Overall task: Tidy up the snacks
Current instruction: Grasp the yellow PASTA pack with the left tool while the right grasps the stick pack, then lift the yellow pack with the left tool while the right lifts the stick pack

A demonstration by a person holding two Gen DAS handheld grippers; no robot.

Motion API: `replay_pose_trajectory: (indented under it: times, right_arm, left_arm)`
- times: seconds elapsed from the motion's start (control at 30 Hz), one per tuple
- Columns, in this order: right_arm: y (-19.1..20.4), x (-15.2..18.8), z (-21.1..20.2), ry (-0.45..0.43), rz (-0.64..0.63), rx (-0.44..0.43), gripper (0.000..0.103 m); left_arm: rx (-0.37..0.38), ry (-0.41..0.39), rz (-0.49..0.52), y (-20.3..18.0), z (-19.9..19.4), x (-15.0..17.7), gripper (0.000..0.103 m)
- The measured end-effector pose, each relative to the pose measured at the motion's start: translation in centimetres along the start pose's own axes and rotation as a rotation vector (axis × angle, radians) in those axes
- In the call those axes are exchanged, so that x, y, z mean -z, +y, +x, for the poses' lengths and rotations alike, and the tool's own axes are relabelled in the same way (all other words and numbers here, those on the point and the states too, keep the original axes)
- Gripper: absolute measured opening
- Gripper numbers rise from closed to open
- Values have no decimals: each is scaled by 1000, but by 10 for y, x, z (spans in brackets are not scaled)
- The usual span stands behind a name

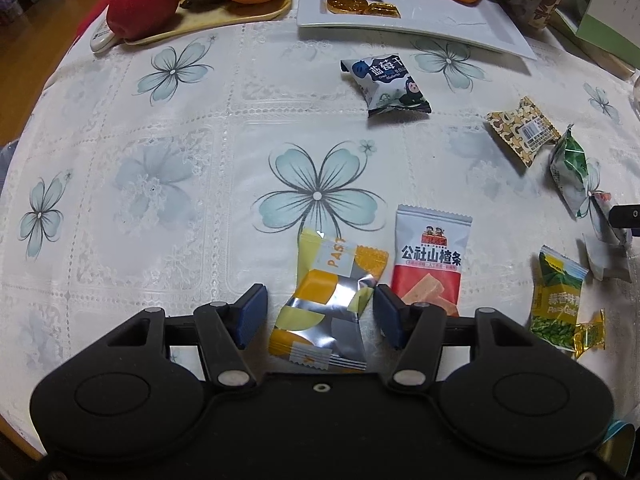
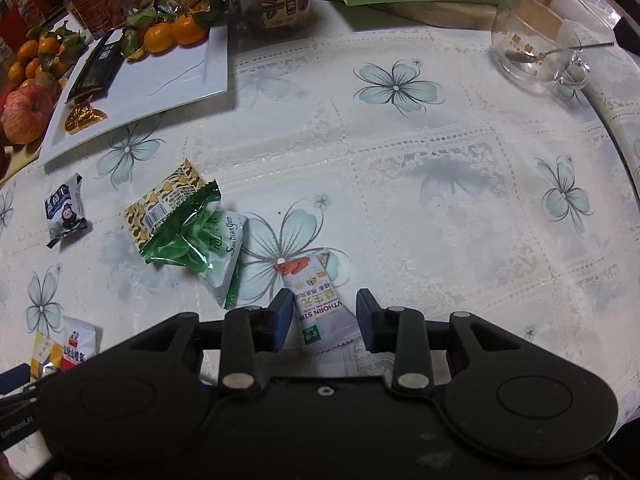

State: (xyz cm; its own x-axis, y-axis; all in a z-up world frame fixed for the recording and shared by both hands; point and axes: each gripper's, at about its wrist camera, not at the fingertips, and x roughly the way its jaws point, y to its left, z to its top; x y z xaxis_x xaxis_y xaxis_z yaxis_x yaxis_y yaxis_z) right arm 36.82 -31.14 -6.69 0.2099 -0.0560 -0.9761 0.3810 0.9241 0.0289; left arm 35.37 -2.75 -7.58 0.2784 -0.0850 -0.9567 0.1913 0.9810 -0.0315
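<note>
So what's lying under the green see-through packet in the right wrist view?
The green packet overlaps a yellow patterned packet, whose barcode shows, and a white packet. Their covered parts and the cloth beneath are hidden.

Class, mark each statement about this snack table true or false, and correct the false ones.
1. A yellow packet lies between the left hand-held gripper pads. True.
2. The white tray is empty. False: it holds tangerines, a dark packet and gold sweets.
3. A spoon rests in the glass cup. True.
4. The right hand-held gripper straddles an apple. False: a pale hawthorn strip packet.
</note>
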Motion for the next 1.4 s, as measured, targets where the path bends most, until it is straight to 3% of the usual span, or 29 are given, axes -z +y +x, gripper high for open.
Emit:
replay_pose_trajectory:
  times: [0.1, 0.17, 0.23, 0.43, 0.5, 0.73, 0.83, 0.87, 0.9, 1.13, 1.4]
  right_arm:
    - [1, -3, 3, 24, -10, -26, 36]
    - [5, -3, 4, 17, -35, -10, 36]
    - [8, -2, 5, 10, -50, 10, 36]
    - [11, -2, 8, 17, -56, 18, 36]
    - [9, -3, 9, 17, -44, 14, 45]
    - [9, -6, 13, 8, -23, 25, 48]
    - [8, -6, 19, 22, -8, 33, 45]
    - [8, -5, 18, 14, -2, 37, 39]
    - [9, -5, 18, 10, -3, 45, 24]
    - [5, -2, -4, 23, 35, -11, 24]
    - [5, 27, -76, -51, -29, -59, 24]
  left_arm:
    - [-14, -3, -23, 2, -1, -1, 57]
    - [-8, -6, -22, 2, -3, -3, 46]
    - [10, -9, -41, 6, -4, -6, 43]
    - [66, -22, -95, 13, -15, -10, 42]
    - [88, -21, -105, 13, -20, -11, 42]
    - [99, 58, -119, 11, -25, -5, 42]
    - [88, 77, -111, 9, -30, 0, 42]
    - [91, 81, -108, 8, -33, 1, 42]
    - [95, 85, -105, 7, -36, 3, 42]
    - [99, 71, -82, 1, -65, 14, 42]
    - [137, 36, -65, -6, -105, 36, 42]
